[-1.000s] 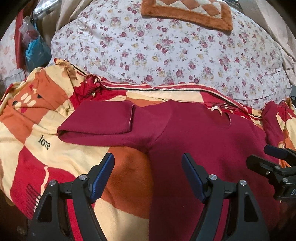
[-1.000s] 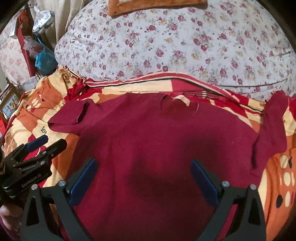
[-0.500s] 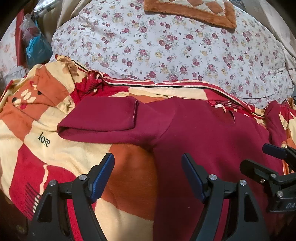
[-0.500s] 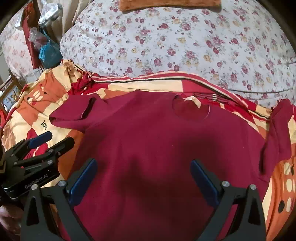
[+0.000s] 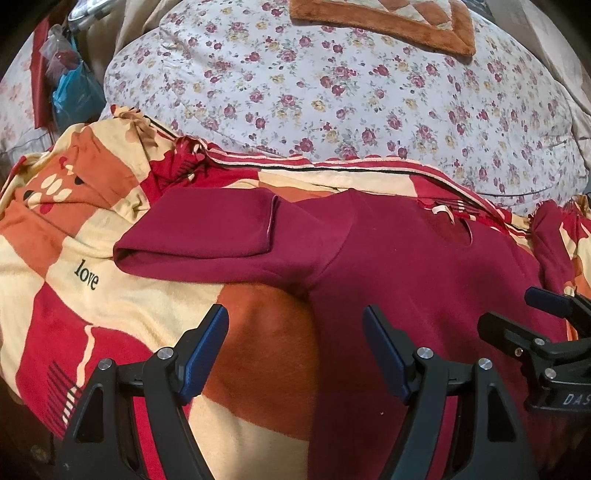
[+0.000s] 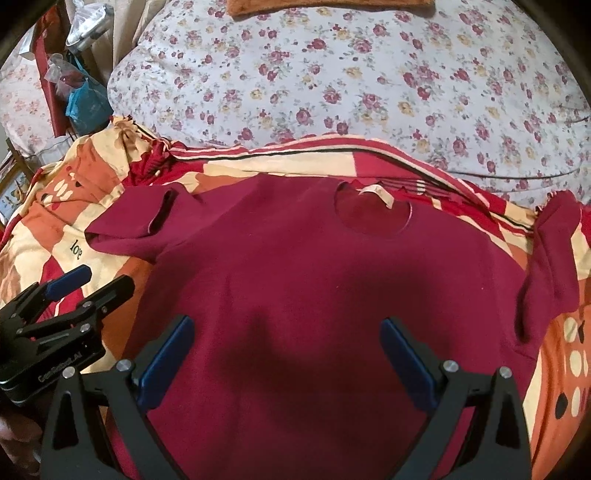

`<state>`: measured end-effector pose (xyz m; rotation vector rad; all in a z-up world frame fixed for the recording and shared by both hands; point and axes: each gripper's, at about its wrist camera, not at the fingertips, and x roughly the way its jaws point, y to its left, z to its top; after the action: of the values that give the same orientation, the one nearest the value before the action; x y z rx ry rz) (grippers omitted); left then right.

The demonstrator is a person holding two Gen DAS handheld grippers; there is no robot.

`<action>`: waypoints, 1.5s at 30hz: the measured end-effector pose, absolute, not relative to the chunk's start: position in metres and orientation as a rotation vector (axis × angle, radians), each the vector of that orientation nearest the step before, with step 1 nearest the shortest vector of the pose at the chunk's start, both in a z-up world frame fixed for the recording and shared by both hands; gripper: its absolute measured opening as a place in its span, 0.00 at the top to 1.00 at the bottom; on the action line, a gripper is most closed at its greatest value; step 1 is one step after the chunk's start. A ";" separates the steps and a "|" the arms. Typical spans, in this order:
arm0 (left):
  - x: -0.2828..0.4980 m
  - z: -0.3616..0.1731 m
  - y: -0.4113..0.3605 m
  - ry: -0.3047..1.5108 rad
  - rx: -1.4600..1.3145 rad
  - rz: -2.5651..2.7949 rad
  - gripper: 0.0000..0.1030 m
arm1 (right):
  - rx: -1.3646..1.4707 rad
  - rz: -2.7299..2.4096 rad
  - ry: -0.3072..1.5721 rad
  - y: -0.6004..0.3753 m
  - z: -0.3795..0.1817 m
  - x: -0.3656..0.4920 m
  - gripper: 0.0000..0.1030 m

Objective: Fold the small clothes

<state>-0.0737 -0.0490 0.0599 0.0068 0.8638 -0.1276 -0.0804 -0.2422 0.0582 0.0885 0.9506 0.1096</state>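
A dark red long-sleeved top [image 6: 314, 288] lies spread flat on a patterned blanket, neck hole [image 6: 373, 214] away from me. Its left sleeve [image 5: 207, 236] is doubled back on itself, and its right sleeve [image 6: 554, 258] hangs crumpled at the right. My left gripper [image 5: 295, 347] is open above the top's left edge and the blanket, holding nothing. Over the top's lower middle my right gripper [image 6: 288, 354] hovers open and empty. Each gripper also shows in the other's view: the right gripper [image 5: 532, 314] and the left gripper [image 6: 99, 284].
The blanket [image 5: 110, 306] is red, orange and cream with the word "love". Behind it bulges a large floral quilt [image 6: 351, 74] with a brown mat [image 5: 388, 18] on top. Bags and clutter [image 6: 77, 92] stand at the far left.
Both cameras have eased forward and up slightly, so the top sits lower in view. The neck hole now lies flatter and rounder. Both grippers stay open.
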 end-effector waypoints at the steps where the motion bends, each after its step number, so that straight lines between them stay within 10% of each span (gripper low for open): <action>1: -0.074 0.060 -0.049 0.863 0.006 -0.127 0.45 | 0.089 0.106 0.951 -0.242 0.058 -0.080 0.01; 33: -0.051 0.051 0.015 0.812 -0.080 0.027 0.45 | 0.026 0.160 0.976 -0.200 0.046 -0.041 0.01; 45: -0.034 0.018 0.052 0.868 -0.186 0.081 0.45 | 0.138 0.401 0.990 -0.133 0.040 0.032 0.30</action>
<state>-0.0338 0.0525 0.0176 -0.1863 0.8680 0.0810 0.0319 -0.1327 0.0404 0.1379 0.9902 0.4011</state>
